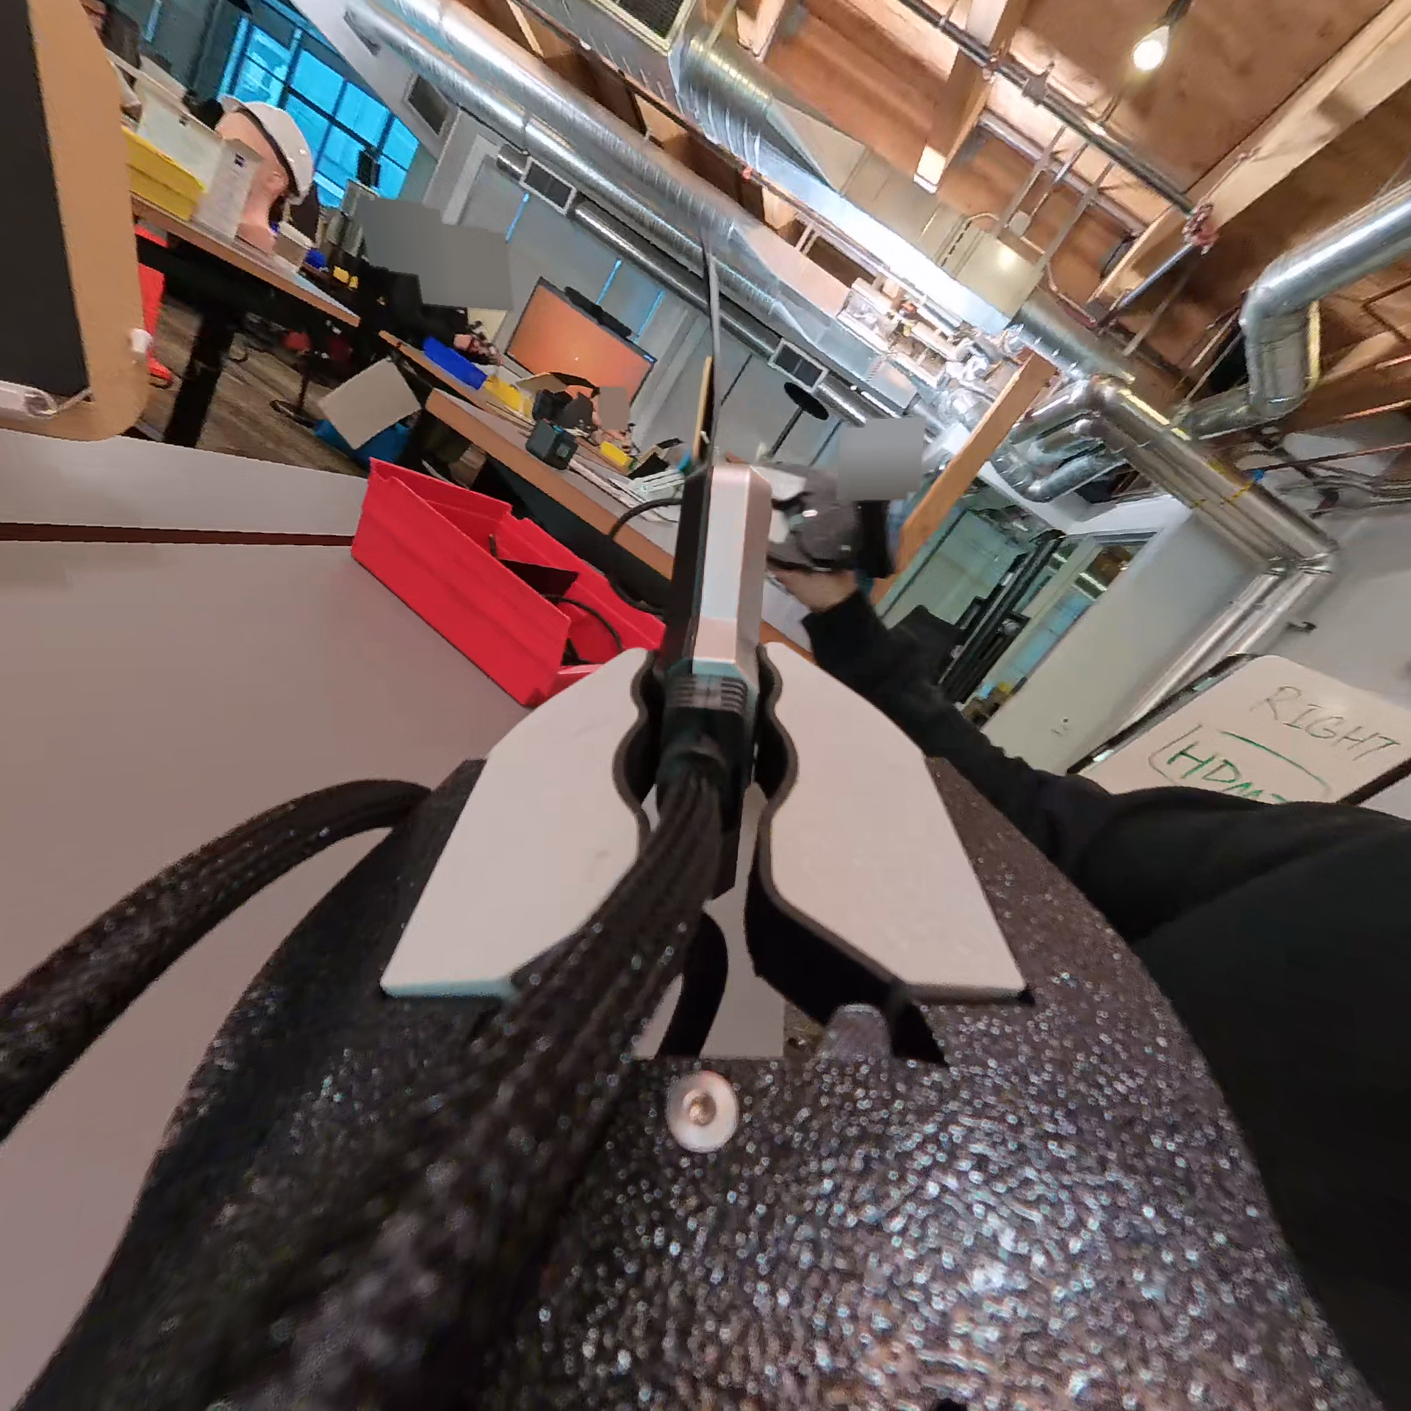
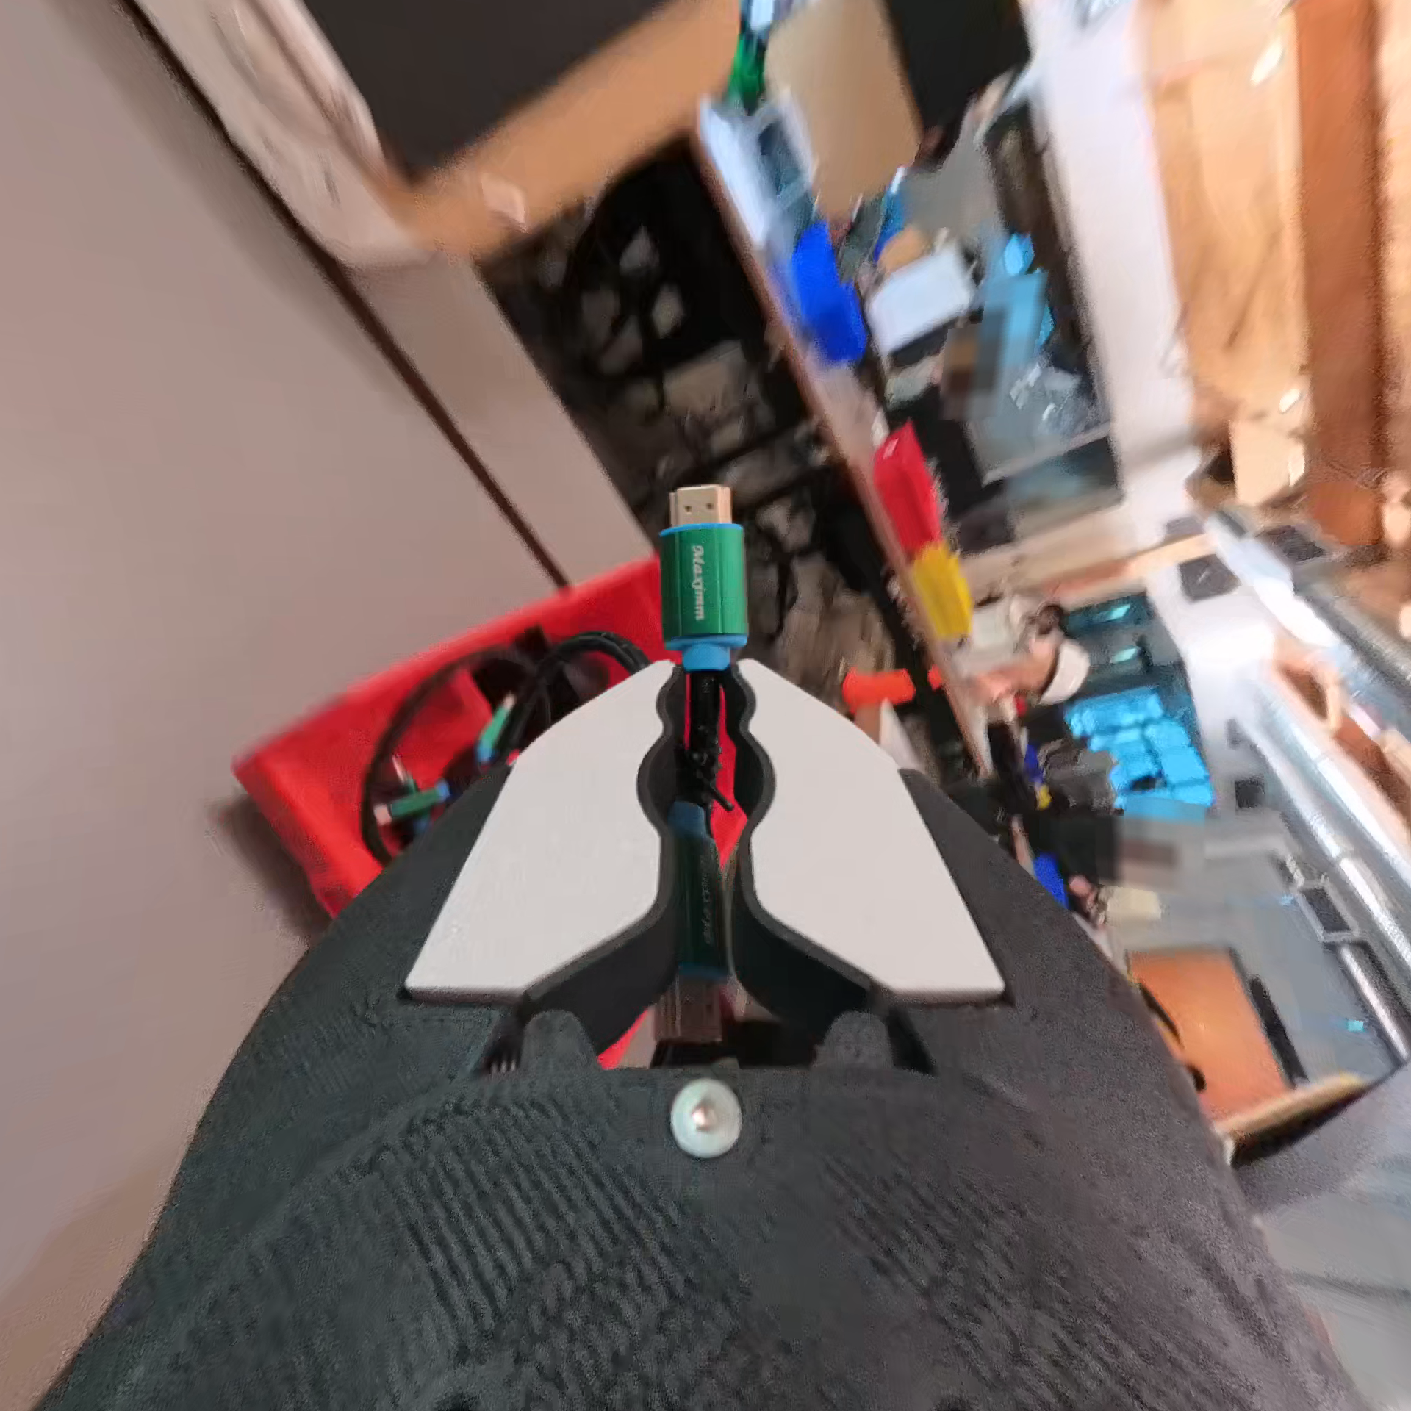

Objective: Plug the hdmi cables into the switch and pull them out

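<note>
The left gripper clamps the silver switch upright above the red bin. The right gripper pinches the green HDMI cable behind its plug; aligning the plug squarely before insertion seems advisable.

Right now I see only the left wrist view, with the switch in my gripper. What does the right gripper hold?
Observer: The right gripper is shut on a black cable, just behind its green plug.
Operator: Is the metal tip of the plug free?
Observer: Yes, the gold tip points forward and touches nothing.
Operator: Anything else in that gripper?
Observer: A second green plug, nearer the camera.
</note>
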Motion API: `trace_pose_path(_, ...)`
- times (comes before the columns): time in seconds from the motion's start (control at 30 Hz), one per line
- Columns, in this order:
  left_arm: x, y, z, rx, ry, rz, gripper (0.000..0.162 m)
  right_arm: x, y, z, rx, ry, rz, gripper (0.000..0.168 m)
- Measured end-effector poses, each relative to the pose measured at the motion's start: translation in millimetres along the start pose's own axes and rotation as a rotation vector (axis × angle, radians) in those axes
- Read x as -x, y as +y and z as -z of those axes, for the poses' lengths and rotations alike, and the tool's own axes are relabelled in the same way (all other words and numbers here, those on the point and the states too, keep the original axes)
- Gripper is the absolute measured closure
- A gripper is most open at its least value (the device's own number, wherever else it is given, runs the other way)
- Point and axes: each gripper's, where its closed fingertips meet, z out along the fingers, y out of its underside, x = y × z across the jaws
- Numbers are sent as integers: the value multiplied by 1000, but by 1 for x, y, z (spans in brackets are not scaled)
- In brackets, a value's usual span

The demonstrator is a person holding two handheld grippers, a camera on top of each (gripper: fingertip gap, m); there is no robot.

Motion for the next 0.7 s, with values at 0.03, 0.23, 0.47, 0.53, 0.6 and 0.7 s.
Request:
trace_pose_path(0.03,-1,0,-1,-3,14,12,140,-1,25,-13,60,-29,-11,157)
trace_pose_path(0.23,-1,7,-7,20,27,20,140,-12,81,-61,18,-81,-525,158)
trace_pose_path(0.47,4,12,-10,34,31,36,140,19,150,-103,103,-5,-1163,157)
trace_pose_path(0.53,6,13,-10,31,31,43,140,39,174,-108,246,-30,-1114,156)
trace_pose_path(0.6,7,13,-10,29,26,47,140,52,195,-109,397,-63,-981,154)
trace_pose_path(0.7,9,14,-10,28,26,52,140,54,197,-102,494,-111,-683,109)
